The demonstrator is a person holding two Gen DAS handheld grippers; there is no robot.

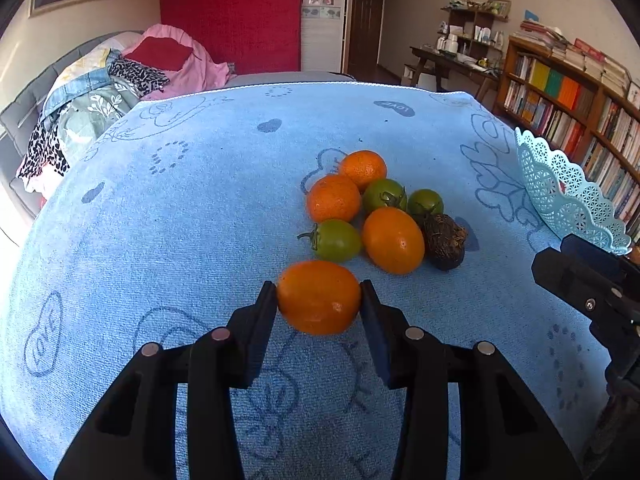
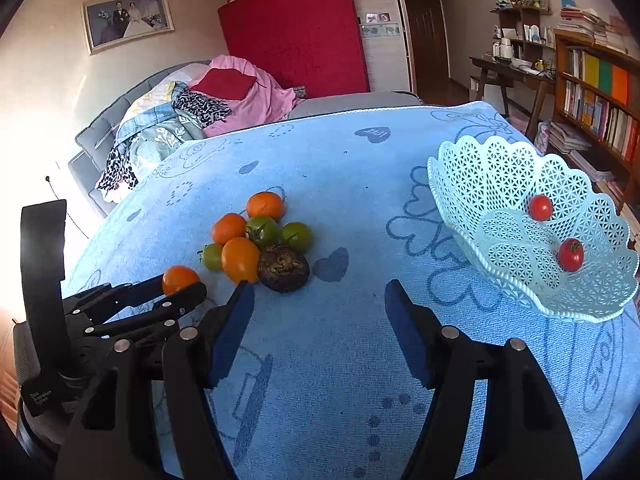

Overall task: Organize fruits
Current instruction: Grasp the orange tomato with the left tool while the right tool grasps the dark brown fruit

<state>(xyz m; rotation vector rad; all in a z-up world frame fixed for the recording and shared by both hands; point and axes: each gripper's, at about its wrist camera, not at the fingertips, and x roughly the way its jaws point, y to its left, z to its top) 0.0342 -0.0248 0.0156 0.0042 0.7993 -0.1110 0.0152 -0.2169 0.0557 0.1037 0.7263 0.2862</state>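
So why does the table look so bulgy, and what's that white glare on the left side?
Left wrist view: the fisheye lens bows the blue towel into a dome and darkens the corners; the orange fruit between the fingers stays sharp. Right wrist view: same curving, plus strong light from the left that washes out that edge to white, while the basket stays clearly lit.

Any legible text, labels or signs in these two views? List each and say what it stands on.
"LOVE": printed in hearts on the blue towel, e.g. at the far edge.
"Data Acquisition System" (small, roughly legible): label on the black strap by the left gripper.
Book spines on the bookshelf: too small to read.
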